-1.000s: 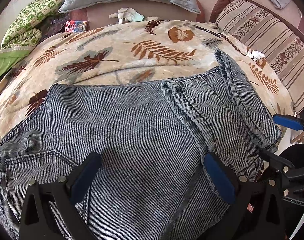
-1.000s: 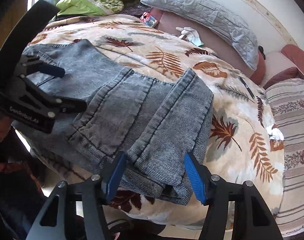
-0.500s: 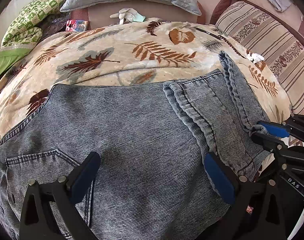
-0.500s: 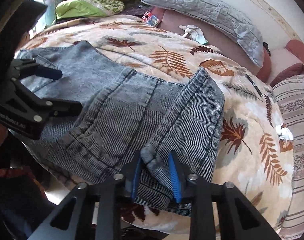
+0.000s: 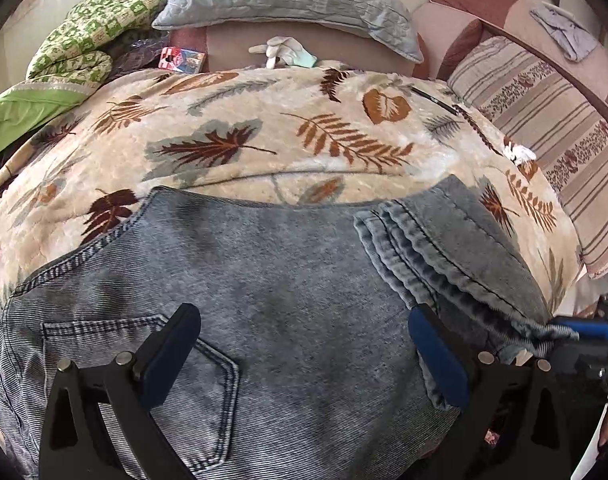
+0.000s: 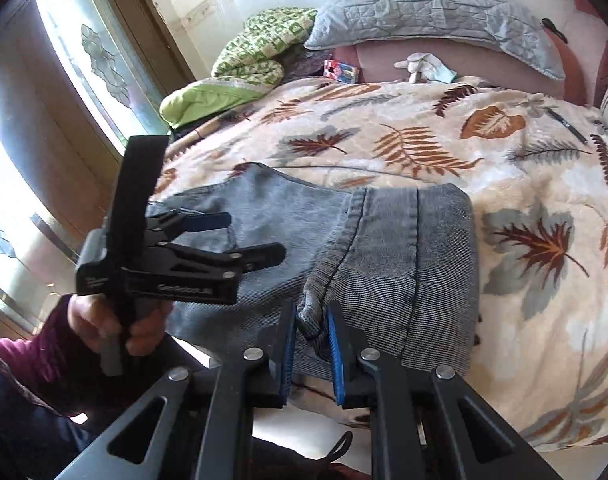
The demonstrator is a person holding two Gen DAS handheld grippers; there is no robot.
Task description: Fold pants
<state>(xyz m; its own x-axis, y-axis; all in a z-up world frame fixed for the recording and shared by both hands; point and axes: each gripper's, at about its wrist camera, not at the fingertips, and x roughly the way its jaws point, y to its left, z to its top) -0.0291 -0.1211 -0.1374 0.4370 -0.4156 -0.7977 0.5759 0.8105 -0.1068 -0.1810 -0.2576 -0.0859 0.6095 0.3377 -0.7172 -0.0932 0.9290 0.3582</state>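
The right gripper [image 6: 311, 330] has just been closing and is now clamped on a bunched corner of the jeans [image 6: 399, 264], a fold of denim pinched between its blue pads at the hem end of the folded legs. That end lies at the near edge of the bed [image 6: 543, 320], with the legs already doubled over. From the pinch the jeans run away to the left along that near edge, their long axis following the edge toward the seat and back pocket [image 5: 144, 360]. There the left gripper [image 5: 304, 354] hangs over the pocket area with its fingers spread wide and nothing between them; whether its tips touch the cloth is hard to tell through the fisheye. So the right hand has the hem end, and the left is nearer the waist end. The next fold likely carries the hem end leftward over the seat, along the long axis.
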